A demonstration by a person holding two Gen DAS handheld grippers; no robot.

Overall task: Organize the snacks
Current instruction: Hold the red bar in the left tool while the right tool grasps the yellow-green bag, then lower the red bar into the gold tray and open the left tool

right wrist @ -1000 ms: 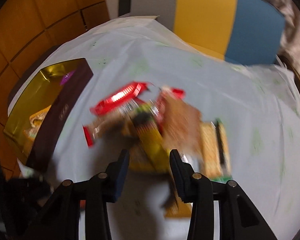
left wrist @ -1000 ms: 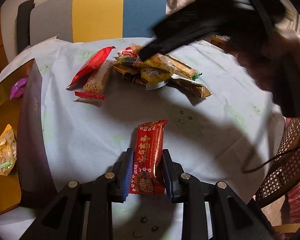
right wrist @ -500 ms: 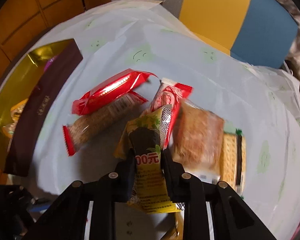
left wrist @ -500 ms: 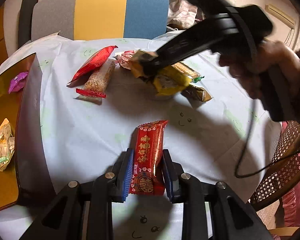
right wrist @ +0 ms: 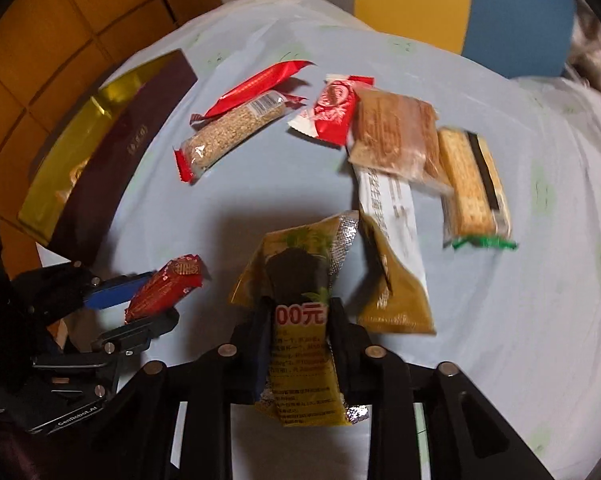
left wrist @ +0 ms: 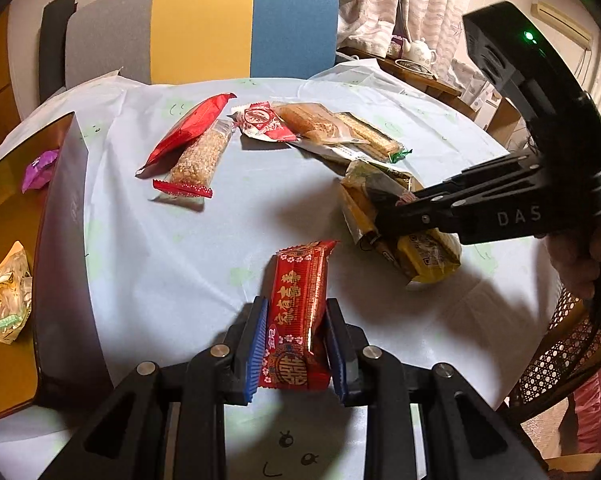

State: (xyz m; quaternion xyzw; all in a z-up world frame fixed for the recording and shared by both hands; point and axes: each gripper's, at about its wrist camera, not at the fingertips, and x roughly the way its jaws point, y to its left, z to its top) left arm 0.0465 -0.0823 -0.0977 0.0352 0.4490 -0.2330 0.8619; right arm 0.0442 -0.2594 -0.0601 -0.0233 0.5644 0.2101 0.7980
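My left gripper (left wrist: 296, 308) is shut on a red snack bar (left wrist: 300, 280) with gold print, low over the pale tablecloth (left wrist: 180, 260). The right wrist view shows that gripper (right wrist: 140, 300) and bar (right wrist: 168, 284) at lower left. My right gripper (right wrist: 298, 308) is shut on a yellow packet (right wrist: 300, 256) and holds it above the cloth. In the left wrist view the right gripper (left wrist: 380, 216) comes in from the right with the same packet (left wrist: 428, 252). More snacks lie farther back: a long red packet (left wrist: 192, 124), a grain bar (left wrist: 198, 156), a red-and-white packet (left wrist: 262, 120), a brown cake (left wrist: 312, 120) and a cracker bar (left wrist: 370, 136).
A dark box (left wrist: 60, 220) with a gold inside stands at the left and holds a purple candy (left wrist: 40, 164) and a pale yellow packet (left wrist: 4, 296). A mustard packet (right wrist: 396, 300) and a white one (right wrist: 388, 200) lie beside my right gripper. A striped chair (left wrist: 204, 24) stands behind the table, a wicker chair (left wrist: 560, 352) at right.
My right gripper closed on the yellow packet in the pile and carried it nearer and to the right. The left gripper kept still with the red bar.
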